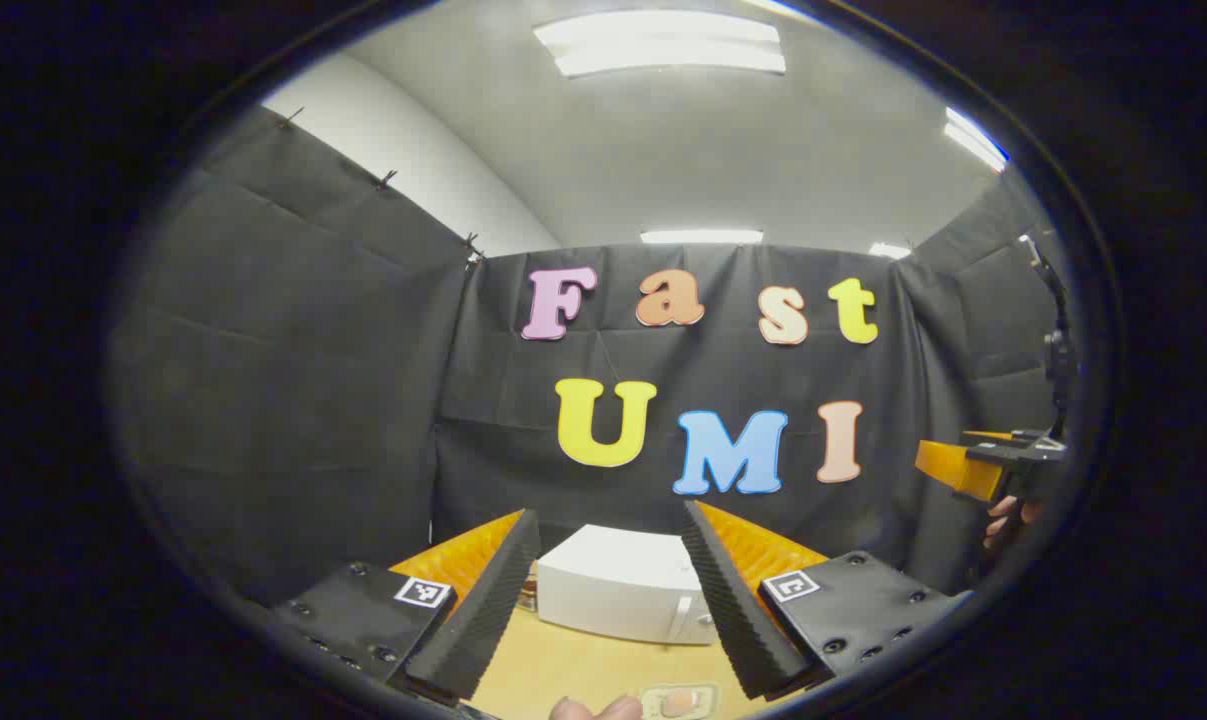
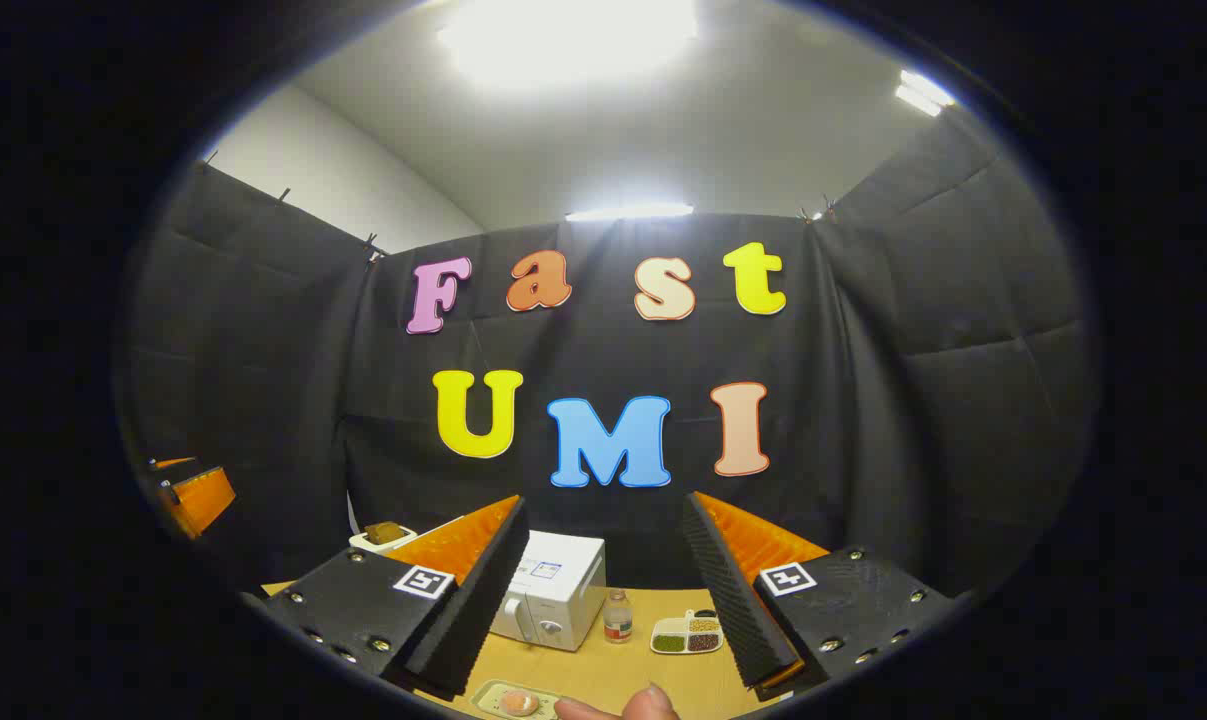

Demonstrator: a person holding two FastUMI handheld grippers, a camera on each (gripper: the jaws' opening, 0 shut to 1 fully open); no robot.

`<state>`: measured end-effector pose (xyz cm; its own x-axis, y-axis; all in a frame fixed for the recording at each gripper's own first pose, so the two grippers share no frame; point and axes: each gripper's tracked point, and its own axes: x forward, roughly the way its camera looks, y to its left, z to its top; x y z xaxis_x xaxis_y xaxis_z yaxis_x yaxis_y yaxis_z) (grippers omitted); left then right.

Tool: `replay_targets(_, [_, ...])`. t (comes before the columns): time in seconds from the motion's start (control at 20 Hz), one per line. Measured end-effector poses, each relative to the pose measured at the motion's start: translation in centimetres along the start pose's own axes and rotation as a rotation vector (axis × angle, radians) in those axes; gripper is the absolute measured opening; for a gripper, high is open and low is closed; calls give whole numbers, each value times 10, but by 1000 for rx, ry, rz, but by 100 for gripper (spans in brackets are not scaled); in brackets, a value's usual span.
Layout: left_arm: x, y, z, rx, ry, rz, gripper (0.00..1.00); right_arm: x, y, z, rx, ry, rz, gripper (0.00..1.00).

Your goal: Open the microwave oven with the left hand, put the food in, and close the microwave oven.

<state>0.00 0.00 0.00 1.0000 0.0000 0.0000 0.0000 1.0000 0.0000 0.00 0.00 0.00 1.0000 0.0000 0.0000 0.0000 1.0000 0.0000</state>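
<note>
We see the left gripper [image 1: 611,585] spread wide, framing the closed white microwave [image 1: 628,585] on the wooden table [image 1: 563,665]. The right gripper [image 2: 603,590] gapes too (nothing between its fingers), above a plate of food [image 2: 516,702].

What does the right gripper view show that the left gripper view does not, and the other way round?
The right gripper view adds a small bottle, a divided dish and a bowl beside the microwave. The left gripper view adds a hand at its right edge. Both share the white microwave, the food tray on the wooden table, and open tongs in front: left tongs, right tongs.
</note>
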Motion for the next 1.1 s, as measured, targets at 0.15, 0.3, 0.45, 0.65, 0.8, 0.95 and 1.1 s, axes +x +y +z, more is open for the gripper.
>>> replay_targets(0.15, [9, 5, -9, -3, 28, 34, 96, 10, -3, -8, -13, 2, 10, 96])
replay_targets(0.3, [2, 8, -3, 30, 12, 69, 93, 19, 11, -9, -23, -1, 66, 96])
replay_targets(0.45, [-5, 10, -1, 62, 5, 90, 93, 24, 20, -4, -14, -21, 98, 96])
replay_targets(0.65, [-4, 12, 3, 99, -2, 87, 93, 28, 29, -8, -1, -16, 102, 96])
replay_targets(0.8, [3, 10, -5, 95, -2, 71, 94, 27, 31, -5, 1, -15, 100, 96])
replay_targets(0.95, [15, 5, -27, 79, 27, 36, 94, 32, 30, -4, 0, -27, 67, 96])
replay_targets(1.1, [44, 0, -49, 80, 43, -28, 94, 40, 32, -3, 0, -26, 23, 96])
